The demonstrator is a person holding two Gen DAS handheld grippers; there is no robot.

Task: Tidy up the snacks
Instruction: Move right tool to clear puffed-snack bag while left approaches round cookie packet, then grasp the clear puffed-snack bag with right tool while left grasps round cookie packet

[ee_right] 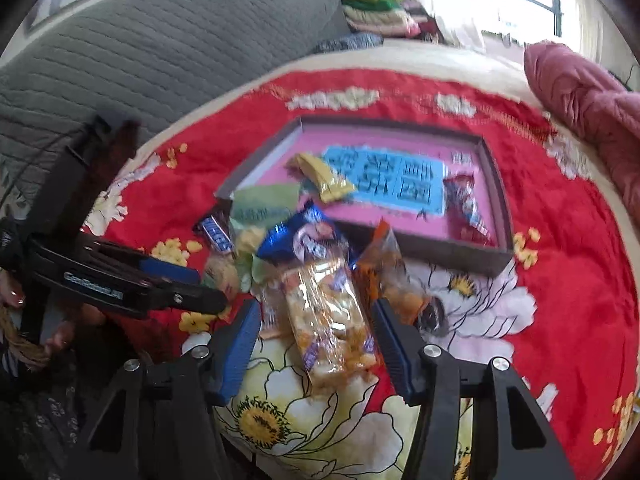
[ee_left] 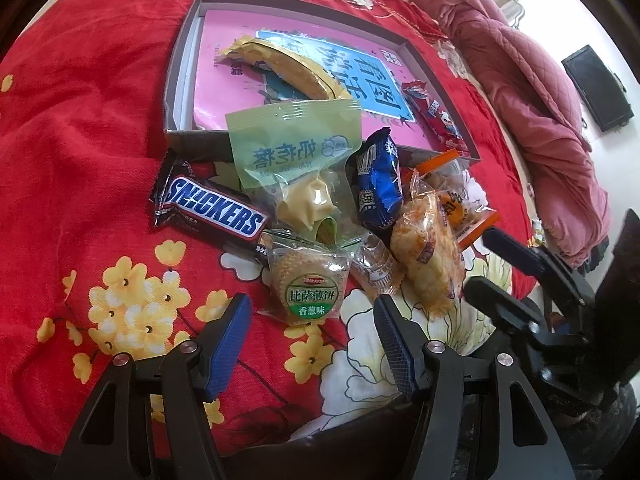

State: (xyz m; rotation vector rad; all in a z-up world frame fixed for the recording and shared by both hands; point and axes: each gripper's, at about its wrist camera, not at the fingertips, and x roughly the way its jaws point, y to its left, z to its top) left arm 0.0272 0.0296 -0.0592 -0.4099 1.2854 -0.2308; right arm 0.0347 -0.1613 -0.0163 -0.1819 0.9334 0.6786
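Snacks lie heaped on a red floral bedspread (ee_left: 80, 120) before a shallow grey box (ee_left: 176, 92) (ee_right: 460, 248) that holds a yellow wafer packet (ee_left: 288, 68) and a red packet (ee_left: 436, 116). My left gripper (ee_left: 310, 302) (ee_right: 208, 284) stands open, its tips just short of a green-labelled cracker packet (ee_left: 308, 292). The open right gripper (ee_right: 316, 308) (ee_left: 488, 264) straddles a clear rice-cracker packet (ee_right: 328, 320) (ee_left: 428, 256), with small gaps at both pads. A Snickers bar (ee_left: 216, 208), a green packet (ee_left: 292, 148), a blue packet (ee_left: 380, 184) and an orange packet (ee_left: 456, 200) are in the heap.
A rolled pink quilt (ee_left: 520, 80) (ee_right: 580, 96) lies along the bed's right side. A grey quilted headboard (ee_right: 160, 40) rises at the left, and a dark screen (ee_left: 600, 88) hangs on the far wall. A person's hand (ee_right: 12, 292) shows at the left edge.
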